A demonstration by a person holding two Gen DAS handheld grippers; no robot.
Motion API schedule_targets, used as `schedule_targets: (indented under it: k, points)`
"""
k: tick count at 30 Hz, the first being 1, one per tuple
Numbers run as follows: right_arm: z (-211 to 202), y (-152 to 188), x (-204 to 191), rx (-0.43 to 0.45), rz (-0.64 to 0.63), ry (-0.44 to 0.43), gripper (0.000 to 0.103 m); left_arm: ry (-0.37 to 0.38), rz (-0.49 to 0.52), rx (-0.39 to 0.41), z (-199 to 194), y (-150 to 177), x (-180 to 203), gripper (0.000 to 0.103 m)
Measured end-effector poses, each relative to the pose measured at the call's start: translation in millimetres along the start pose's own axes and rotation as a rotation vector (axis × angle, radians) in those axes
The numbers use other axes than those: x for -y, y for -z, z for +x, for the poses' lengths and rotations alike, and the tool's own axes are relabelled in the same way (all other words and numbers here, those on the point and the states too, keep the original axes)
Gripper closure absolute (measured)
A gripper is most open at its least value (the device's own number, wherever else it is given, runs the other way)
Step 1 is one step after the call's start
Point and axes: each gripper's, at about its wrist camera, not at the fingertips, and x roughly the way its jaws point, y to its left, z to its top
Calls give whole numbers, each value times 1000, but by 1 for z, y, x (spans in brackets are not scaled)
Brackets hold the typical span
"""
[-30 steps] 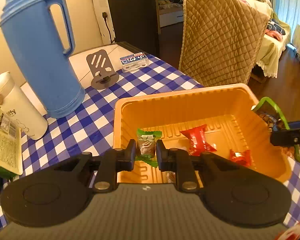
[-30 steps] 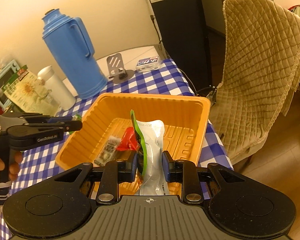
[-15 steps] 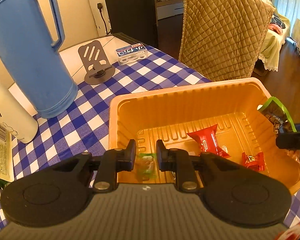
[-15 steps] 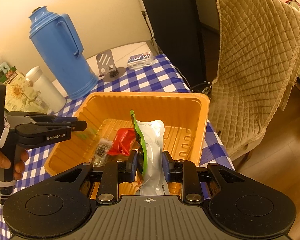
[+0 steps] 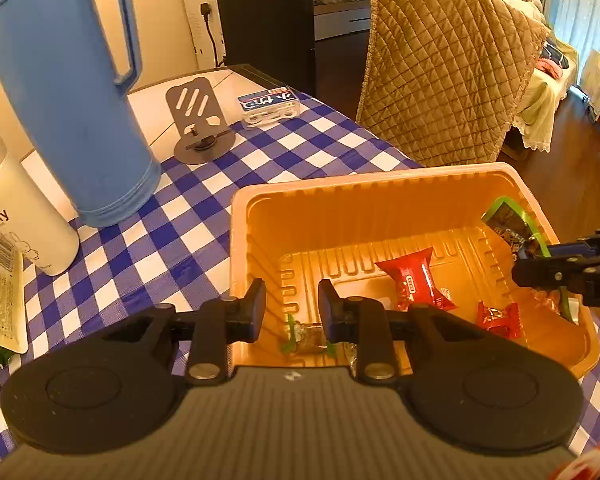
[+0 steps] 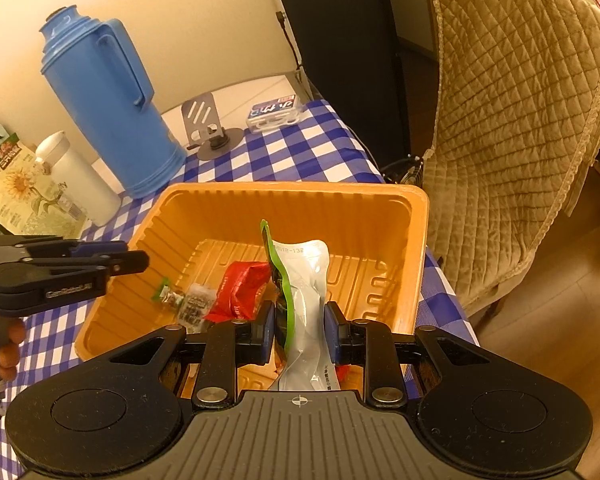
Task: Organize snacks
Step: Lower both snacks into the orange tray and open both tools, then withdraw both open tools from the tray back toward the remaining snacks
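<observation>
Your right gripper [image 6: 299, 334] pinches the silver pouch [image 6: 305, 300], long axis toward twelve o'clock, directly over the orange tray [image 6: 220, 194]; left gripper [image 5: 291, 306] has just been opening, empty.

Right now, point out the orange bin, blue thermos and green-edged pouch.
orange bin [image 6: 300, 194]: right wrist view, far rim.
blue thermos [image 5: 68, 112]: left wrist view, middle of body.
green-edged pouch [image 6: 304, 280]: right wrist view, silver face above the jaws.
</observation>
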Motion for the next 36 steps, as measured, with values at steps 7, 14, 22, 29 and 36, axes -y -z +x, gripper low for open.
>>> schedule_targets:
  k: [7, 14, 22, 29, 36]
  points:
    - [7, -2, 1, 12, 14, 11, 77, 12, -9, 0, -6, 3, -2, 76]
    - [4, -3, -2, 11, 8, -5, 71, 37, -27, -3, -14, 7, 0, 65]
    - [-14, 1, -9, 9, 13, -18, 41, 45, -26, -7, -30, 12, 8, 53]
    - [-38, 8, -19, -2, -3, -46, 27, 52, -41, -5, -49, 15, 17, 48]
    - [-67, 21, -25, 5, -6, -61, 23, 63, -52, -5, -78, 27, 31, 43]
